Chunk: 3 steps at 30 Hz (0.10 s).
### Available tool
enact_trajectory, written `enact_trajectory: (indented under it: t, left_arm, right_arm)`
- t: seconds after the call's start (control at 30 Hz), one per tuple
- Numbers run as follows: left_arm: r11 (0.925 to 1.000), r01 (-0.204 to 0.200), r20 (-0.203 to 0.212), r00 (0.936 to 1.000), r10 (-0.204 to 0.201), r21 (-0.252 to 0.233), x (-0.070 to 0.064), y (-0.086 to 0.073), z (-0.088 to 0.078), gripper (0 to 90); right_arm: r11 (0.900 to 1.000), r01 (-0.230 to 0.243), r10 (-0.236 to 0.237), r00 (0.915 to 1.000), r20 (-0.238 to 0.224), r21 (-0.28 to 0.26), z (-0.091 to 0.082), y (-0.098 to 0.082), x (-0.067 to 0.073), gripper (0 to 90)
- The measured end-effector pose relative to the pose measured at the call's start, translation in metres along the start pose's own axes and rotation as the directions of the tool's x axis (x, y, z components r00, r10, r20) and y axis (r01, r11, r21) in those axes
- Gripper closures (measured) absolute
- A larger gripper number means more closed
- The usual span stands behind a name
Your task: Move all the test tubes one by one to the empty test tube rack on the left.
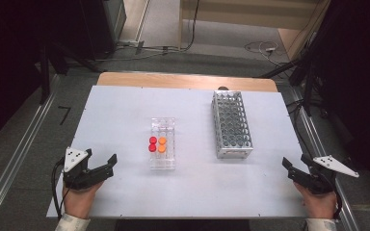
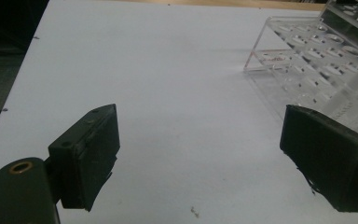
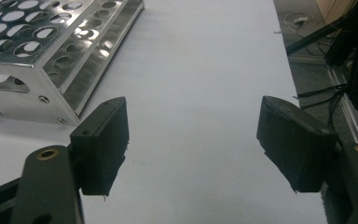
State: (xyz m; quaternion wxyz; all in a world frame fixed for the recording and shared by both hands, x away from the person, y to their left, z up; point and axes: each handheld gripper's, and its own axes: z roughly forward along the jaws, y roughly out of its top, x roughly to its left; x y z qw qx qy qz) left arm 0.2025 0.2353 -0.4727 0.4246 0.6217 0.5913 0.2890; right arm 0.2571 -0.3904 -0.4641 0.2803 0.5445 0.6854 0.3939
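Tubes (image 1: 157, 144) with red and orange caps stand in a clear rack (image 1: 163, 163) mid-desk (image 1: 125, 110); a steel rack (image 1: 232, 124) sits to its right. Left gripper (image 1: 100, 162) rests near the desk's front left corner, fingers (image 2: 91, 154) spread and empty. Right gripper (image 1: 295, 167) rests at the front right edge, fingers (image 3: 100, 144) likewise spread, well apart from both racks.

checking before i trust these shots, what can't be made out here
- Tubes under the red and orange caps: high view, too small, clear rack blurs them.
- Metal rack: right gripper view, cut by top and left edges.
- Clear rack: left gripper view, cut by right edge, partly behind the left claw.
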Motion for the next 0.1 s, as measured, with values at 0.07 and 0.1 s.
enact_trajectory:
  t: [0.07,0.1]
  left_arm:
    - [1.0000,0.007,-0.004,1.0000,-0.007,0.006,0.0016,-0.0016,0.0019,12.5]
    - [0.9999,0.011,-0.002,0.9999,-0.011,0.012,0.0024,-0.0027,0.0035,12.6]
  right_arm:
    - [1.000,0.001,-0.001,1.0000,0.001,0.009,0.0021,-0.0010,0.0001,22.2]
    - [1.000,0.000,0.000,1.0000,0.001,0.010,0.0027,-0.0013,0.0004,21.8]
